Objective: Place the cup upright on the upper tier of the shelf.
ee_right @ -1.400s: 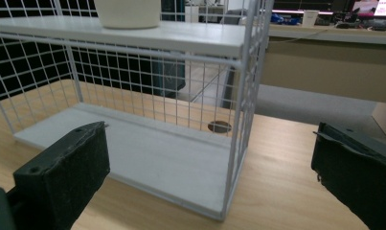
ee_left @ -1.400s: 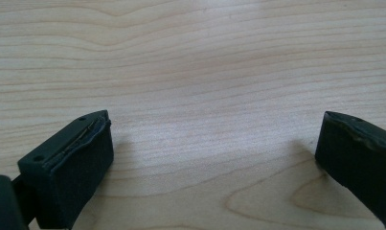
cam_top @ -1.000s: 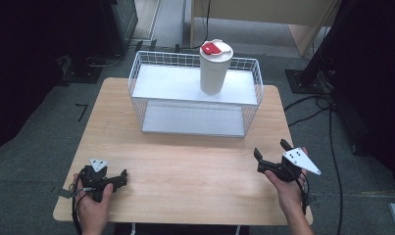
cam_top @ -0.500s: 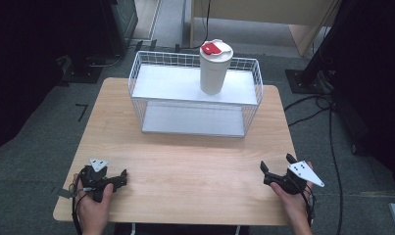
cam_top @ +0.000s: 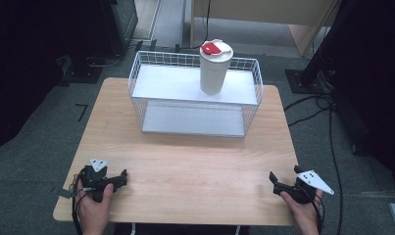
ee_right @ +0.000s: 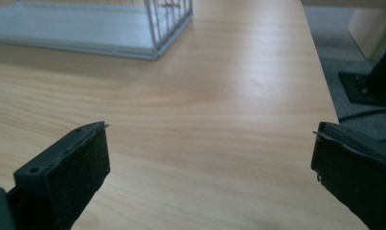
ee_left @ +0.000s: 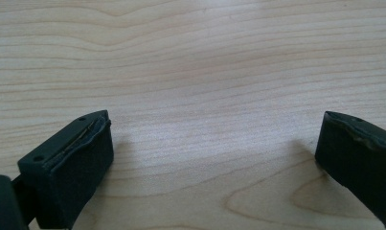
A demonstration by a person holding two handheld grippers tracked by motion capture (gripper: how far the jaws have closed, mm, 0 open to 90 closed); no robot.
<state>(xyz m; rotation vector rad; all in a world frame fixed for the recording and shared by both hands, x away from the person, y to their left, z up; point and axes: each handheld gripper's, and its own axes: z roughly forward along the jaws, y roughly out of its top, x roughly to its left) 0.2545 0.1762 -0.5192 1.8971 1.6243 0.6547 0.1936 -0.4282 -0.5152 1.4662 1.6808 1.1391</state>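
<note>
A: 2 grippers rest at the near edge of the table (cam_top: pixel 185 166), both with jaws spread wide and nothing between them. Your left gripper (cam_top: pixel 122 177) sits at the near left corner, your right gripper (cam_top: pixel 273 180) at the near right corner. The white cup (cam_top: pixel 214 68) with the red-marked lid (cam_top: pixel 213 48) stands upright on the upper shelf of the wire basket (cam_top: pixel 136 83), toward its right end, well apart from both tools.

B: Which risk should you weigh first?

A: Tipping. The cup is tall and stands near the basket's far wall; a jaw that meets it high on one side would likely push it over rather than grip it.

B: And the basket itself?

A: Its wire rim rises around the shelf. If you reach in low from the front, the jaws may catch the wires and drag the whole basket across the table.

B: Anything at your right hand?

A: In the right gripper view, the table edge (ee_right: pixel 320 72) lies close beside the right jaw, so the gripper could slip off that side. The lid may also be loose; that cannot be told from here.
</note>
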